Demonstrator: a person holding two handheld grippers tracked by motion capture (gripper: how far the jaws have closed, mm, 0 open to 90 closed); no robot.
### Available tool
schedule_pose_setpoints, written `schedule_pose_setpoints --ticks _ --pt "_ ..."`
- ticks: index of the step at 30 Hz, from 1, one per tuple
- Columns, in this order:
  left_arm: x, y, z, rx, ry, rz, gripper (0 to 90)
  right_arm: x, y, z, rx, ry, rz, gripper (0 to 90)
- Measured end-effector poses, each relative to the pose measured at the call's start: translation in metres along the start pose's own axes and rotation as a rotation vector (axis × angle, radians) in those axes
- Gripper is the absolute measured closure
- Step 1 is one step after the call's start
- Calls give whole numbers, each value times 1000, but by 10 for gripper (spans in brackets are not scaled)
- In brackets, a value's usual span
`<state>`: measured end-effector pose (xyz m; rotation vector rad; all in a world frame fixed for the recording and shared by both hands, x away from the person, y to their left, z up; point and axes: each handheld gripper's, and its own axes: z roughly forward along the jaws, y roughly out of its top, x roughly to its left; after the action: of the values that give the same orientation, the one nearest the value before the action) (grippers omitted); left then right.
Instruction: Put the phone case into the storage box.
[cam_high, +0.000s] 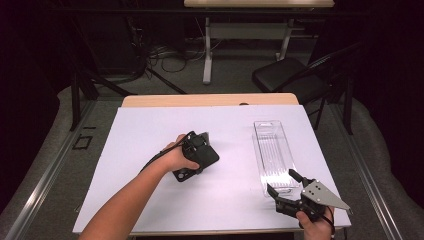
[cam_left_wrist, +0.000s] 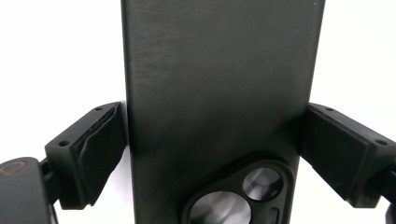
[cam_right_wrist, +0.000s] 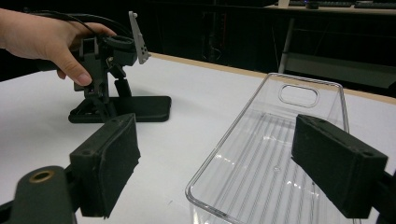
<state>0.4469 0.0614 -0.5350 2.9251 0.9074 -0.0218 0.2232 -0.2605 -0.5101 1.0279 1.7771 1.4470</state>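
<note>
White sheet-covered tabletop (cam_high: 150, 200) is carrying everything here, with a strip of pale wood showing along its far edge. Long clear plastic tray with a ribbed floor and a slot handle (cam_high: 272, 152) is lying lengthwise on the right half, nothing inside it as far as the right gripper view shows. Flat black rectangular phone with a round-lens camera block on its back (cam_left_wrist: 219, 93) is lying near the middle of the tabletop, well apart from the tray and to its left. Left hand-held gripper (cam_high: 200, 152) is pressing down over the phone; in the left gripper view its jaws are standing against the two long edges of the phone, pads touching or nearly touching, so it reads as clenched on the phone, which is looking still flat on the sheet rather than lifted. Right hand-held gripper (cam_high: 285, 192) is hovering at the near end of the tray, jaws spread wide and grasping nothing; in its own view one jaw is sitting over the tray's inside and the other outside the near left wall. Judging progress: the pickup is only beginning. The grip seems made; lifting the phone, carrying it across and setting it into the tray are all left, if the tray is indeed the destination.
</note>
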Motion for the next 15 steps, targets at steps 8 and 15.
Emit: schedule_pose_setpoints --ticks 8,15 --pt "0 -1 -1 -1 4 1 130 -1 0 0 -5 -3 -2 141" --pt "0 -1 -2 6 2 8 135 -1 0 0 -4 -2 -2 141"
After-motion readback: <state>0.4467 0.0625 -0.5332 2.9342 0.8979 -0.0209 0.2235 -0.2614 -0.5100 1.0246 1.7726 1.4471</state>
